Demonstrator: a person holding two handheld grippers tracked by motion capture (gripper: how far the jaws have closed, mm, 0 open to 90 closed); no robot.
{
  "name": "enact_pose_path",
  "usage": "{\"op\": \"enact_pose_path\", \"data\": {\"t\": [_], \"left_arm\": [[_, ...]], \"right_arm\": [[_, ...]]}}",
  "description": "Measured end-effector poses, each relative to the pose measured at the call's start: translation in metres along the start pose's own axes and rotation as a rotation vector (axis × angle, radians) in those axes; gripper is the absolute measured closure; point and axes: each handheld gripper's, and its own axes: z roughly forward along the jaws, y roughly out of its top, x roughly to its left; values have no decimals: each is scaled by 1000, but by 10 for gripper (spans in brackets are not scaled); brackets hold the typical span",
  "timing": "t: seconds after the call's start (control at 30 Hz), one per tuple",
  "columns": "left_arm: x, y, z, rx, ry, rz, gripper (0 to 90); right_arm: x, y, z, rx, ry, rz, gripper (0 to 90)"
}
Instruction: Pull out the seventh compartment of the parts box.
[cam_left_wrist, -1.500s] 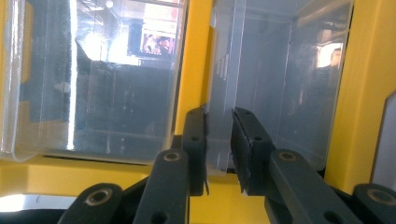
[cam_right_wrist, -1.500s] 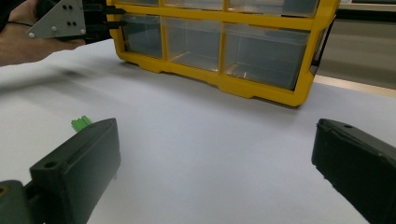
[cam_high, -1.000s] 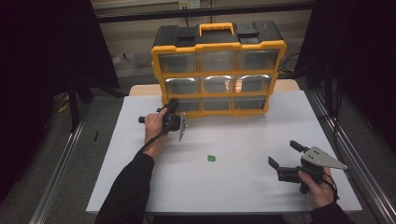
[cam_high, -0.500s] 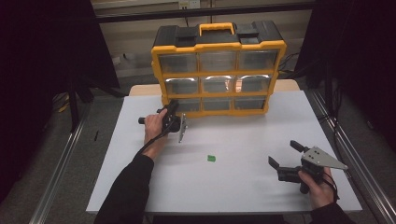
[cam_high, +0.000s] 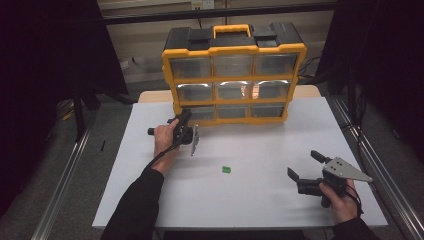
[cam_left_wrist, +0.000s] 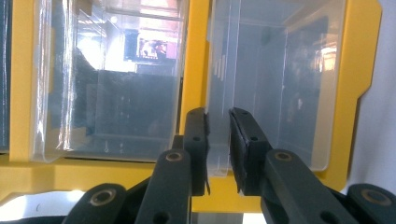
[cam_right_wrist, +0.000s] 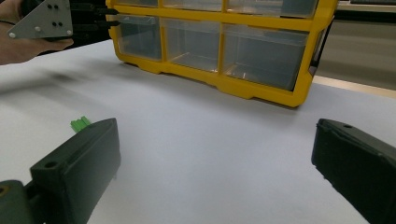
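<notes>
White tabletop carries a yellow drawer cabinet at its far edge. The left tool is narrowed onto the clear front lip of the bottom-left drawer, pads pinching it, apparently to pull it open. The right tool rests near the front right corner, jaws spread wide and empty, presumably waiting. A small green part lies between both. Drawer contents are unreadable through glare.
</notes>
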Motion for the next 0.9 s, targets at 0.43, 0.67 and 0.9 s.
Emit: {"op": "enact_pose_path", "data": {"t": [0.43, 0.67, 0.9], "left_arm": [[0, 2, -6, 1, -13, -2, 780], [-1, 2, -11, 1, 22, 2, 779], [-5, 2, -14, -4, 23, -32, 777]], "right_arm": [[0, 0, -1, -3, 1, 4, 11], [0, 1, -2, -17, 4, 4, 11], [-1, 2, -2, -19, 6, 6, 10]]}}
